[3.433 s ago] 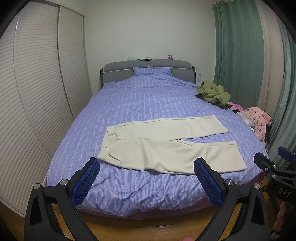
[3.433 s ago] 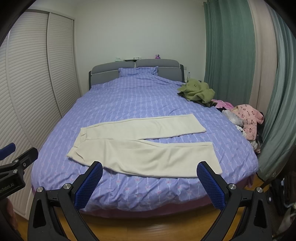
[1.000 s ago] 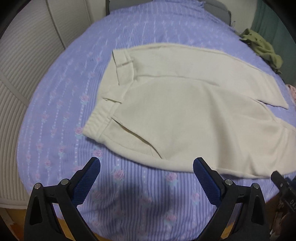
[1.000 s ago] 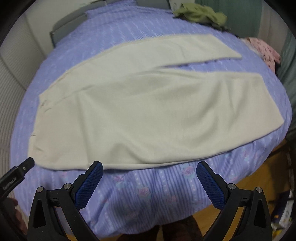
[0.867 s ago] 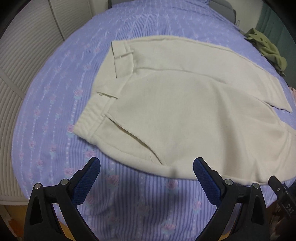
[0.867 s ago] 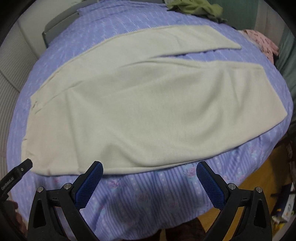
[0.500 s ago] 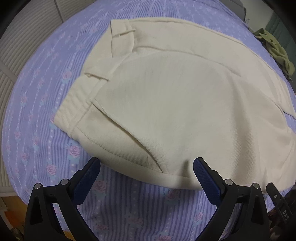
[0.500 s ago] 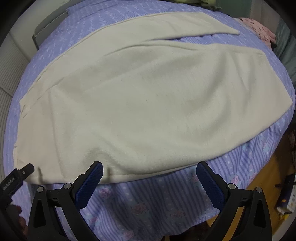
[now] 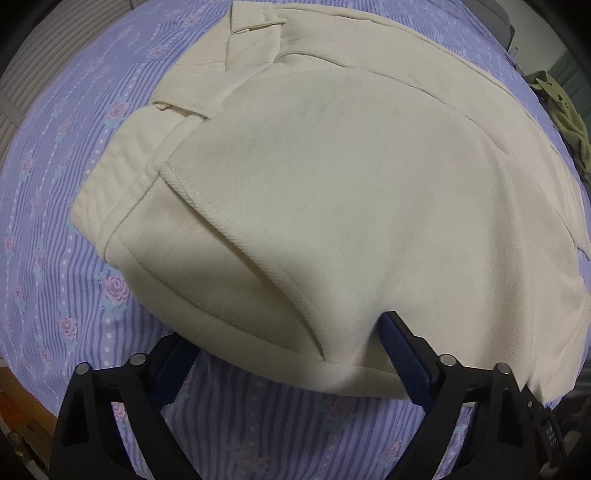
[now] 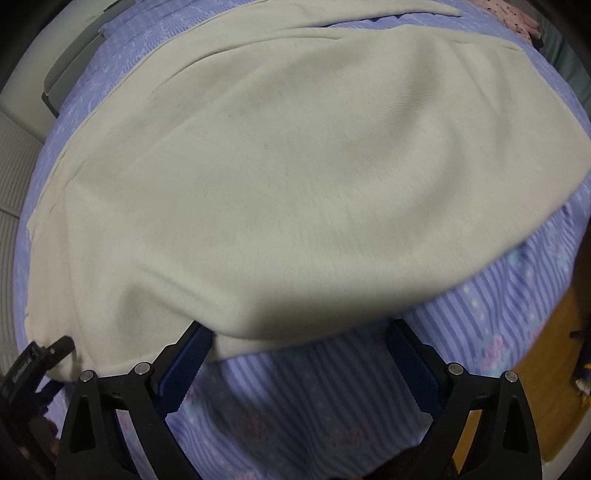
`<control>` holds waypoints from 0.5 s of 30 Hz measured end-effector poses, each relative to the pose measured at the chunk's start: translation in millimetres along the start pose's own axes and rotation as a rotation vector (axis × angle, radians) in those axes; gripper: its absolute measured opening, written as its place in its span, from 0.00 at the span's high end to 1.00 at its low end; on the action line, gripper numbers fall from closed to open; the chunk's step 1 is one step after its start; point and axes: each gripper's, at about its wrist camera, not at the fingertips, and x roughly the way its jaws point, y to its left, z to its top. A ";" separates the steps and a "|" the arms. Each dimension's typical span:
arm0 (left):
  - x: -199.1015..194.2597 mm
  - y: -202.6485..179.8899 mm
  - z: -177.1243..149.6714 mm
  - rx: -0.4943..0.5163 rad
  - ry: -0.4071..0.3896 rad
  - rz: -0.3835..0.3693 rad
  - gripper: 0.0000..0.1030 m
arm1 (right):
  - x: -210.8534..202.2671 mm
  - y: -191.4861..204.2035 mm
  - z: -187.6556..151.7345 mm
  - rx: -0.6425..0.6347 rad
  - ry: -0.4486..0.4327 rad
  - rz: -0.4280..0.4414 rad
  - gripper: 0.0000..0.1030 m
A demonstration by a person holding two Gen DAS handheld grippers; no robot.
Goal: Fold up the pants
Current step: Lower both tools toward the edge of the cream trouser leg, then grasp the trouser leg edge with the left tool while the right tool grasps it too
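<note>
Cream pants lie flat on the purple bedspread, waistband at the left, legs running right. My left gripper is open at the near hem by the waist pocket, its blue pads straddling the near edge of the fabric. In the right wrist view the near pant leg fills the frame. My right gripper is open at that leg's near edge, the left pad tucked just under the cloth. The left gripper's body shows at the lower left.
A green garment lies at the far right of the bed. Pink clothes sit at the bed's far right edge. The wooden floor shows beyond the bed's near right edge. White slatted wardrobe doors stand at the left.
Both grippers have moved down and forward to the pants' near edge; the fabric now reaches their pads. Both remain open.
</note>
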 end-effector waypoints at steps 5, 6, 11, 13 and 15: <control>-10.6 -10.8 6.6 0.045 -0.003 -0.025 0.57 | 1.4 3.8 18.6 -0.009 0.010 0.036 0.29; -12.8 -13.3 8.9 0.046 -0.005 -0.020 0.61 | -0.4 5.0 21.1 -0.021 0.012 0.047 0.39; -25.7 -22.9 18.5 0.061 -0.031 0.012 0.75 | -13.6 6.1 38.2 -0.029 0.025 0.112 0.76; -35.2 -29.0 21.5 0.069 -0.046 0.015 0.77 | -24.0 5.2 47.7 -0.031 0.008 0.123 0.81; -46.0 -31.8 24.8 0.083 -0.067 0.008 0.78 | -39.3 6.7 60.2 -0.044 -0.019 0.136 0.82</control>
